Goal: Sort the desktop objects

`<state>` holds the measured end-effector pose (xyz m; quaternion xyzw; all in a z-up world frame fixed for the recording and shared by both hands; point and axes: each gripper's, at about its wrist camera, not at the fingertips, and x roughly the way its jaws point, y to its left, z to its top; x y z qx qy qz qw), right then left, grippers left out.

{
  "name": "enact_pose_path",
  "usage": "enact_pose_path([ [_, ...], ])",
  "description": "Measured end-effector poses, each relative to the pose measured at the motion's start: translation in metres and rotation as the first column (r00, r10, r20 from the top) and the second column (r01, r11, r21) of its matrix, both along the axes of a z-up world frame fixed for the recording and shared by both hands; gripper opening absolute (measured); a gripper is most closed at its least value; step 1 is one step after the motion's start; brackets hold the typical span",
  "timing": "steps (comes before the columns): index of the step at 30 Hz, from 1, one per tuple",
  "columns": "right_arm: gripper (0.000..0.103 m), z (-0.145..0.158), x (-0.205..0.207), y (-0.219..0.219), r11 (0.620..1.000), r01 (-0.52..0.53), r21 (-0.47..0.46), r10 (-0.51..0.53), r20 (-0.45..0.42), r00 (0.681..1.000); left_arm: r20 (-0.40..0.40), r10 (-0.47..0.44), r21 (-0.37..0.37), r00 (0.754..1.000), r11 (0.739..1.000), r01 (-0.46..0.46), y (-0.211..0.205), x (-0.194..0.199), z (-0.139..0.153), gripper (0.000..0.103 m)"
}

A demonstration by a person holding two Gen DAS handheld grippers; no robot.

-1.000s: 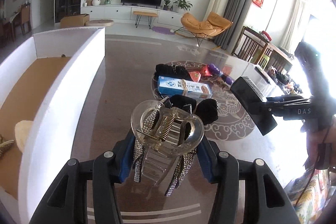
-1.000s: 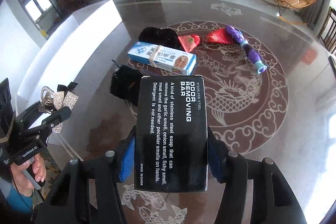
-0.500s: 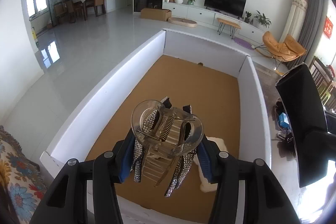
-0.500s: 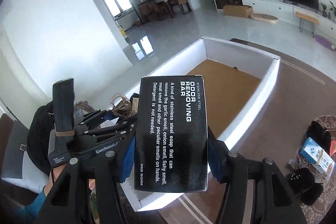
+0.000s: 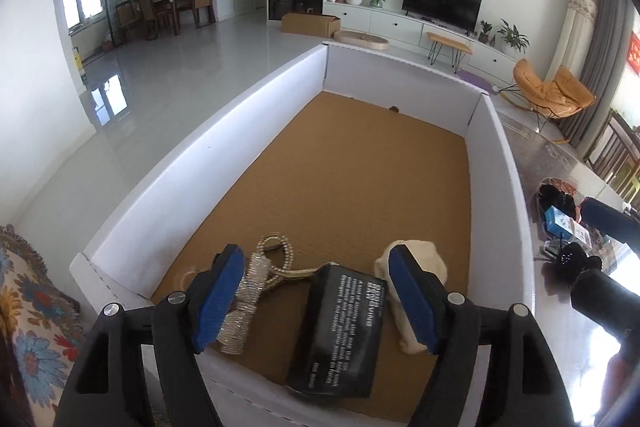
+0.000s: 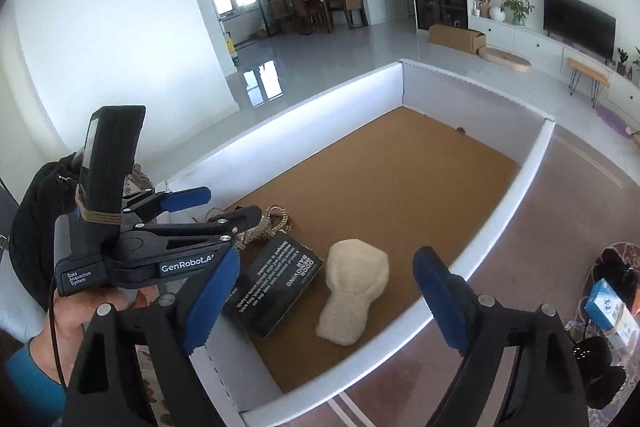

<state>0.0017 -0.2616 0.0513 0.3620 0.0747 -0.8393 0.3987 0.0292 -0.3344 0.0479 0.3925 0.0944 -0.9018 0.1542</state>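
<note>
3 things lie in the white cardboard box [image 6: 516,187]: black soap carton [image 6: 276,285], rhinestone hair clip [image 5: 256,291], cream knitted pouch [image 6: 354,291]. The left gripper [image 5: 316,297] and right gripper [image 6: 326,301] are opening, empty. Several items remain on the worktop [image 6: 540,227].

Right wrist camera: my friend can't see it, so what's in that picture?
The right gripper hangs over a white box, its jaws opening with nothing between them. On the box's brown floor lie a black carton, a cream knitted thing and a sparkly hair clip. At left, a hand holds the left gripper.
</note>
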Motion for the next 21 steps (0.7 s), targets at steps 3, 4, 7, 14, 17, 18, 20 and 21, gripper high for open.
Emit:
enact_pose_path([
  [3,0.102,0.008,0.0,0.055,0.995,0.101,-0.023,-0.103,-0.114,0.988,-0.065,-0.145,0.008,0.987,0.989,0.146,0.061,0.001,0.017,0.074],
  [4,0.102,0.01,0.001,0.078,0.99,0.14,-0.033,-0.144,-0.139,0.98,-0.085,-0.201,0.01,0.976,0.979,0.202,0.083,0.001,0.023,0.075],
  [7,0.103,0.0,0.003,0.149,0.959,0.282,-0.032,-0.283,-0.19,0.94,-0.128,-0.353,0.001,0.927,0.935,0.356,0.154,-0.001,0.032,0.089],
  [14,0.103,-0.079,0.003,0.306,0.806,0.57,0.162,-0.558,-0.113,0.822,0.032,-0.51,0.0,0.86,0.86,0.51,0.28,-0.036,-0.054,0.103],
  [17,0.103,-0.111,0.004,0.348,0.738,0.63,0.243,-0.636,-0.063,0.769,0.103,-0.52,0.022,0.848,0.853,0.521,0.31,-0.055,-0.096,0.103],
  [18,0.103,-0.117,0.006,0.36,0.723,0.64,0.26,-0.653,-0.045,0.756,0.115,-0.521,0.02,0.846,0.853,0.522,0.318,-0.06,-0.104,0.103],
  [20,0.103,-0.122,0.011,0.375,0.704,0.657,0.268,-0.677,-0.025,0.735,0.126,-0.522,0.008,0.844,0.851,0.525,0.327,-0.068,-0.112,0.103],
  [21,0.103,-0.124,0.011,0.378,0.698,0.664,0.269,-0.684,-0.023,0.729,0.135,-0.522,-0.001,0.842,0.85,0.527,0.331,-0.071,-0.115,0.103],
])
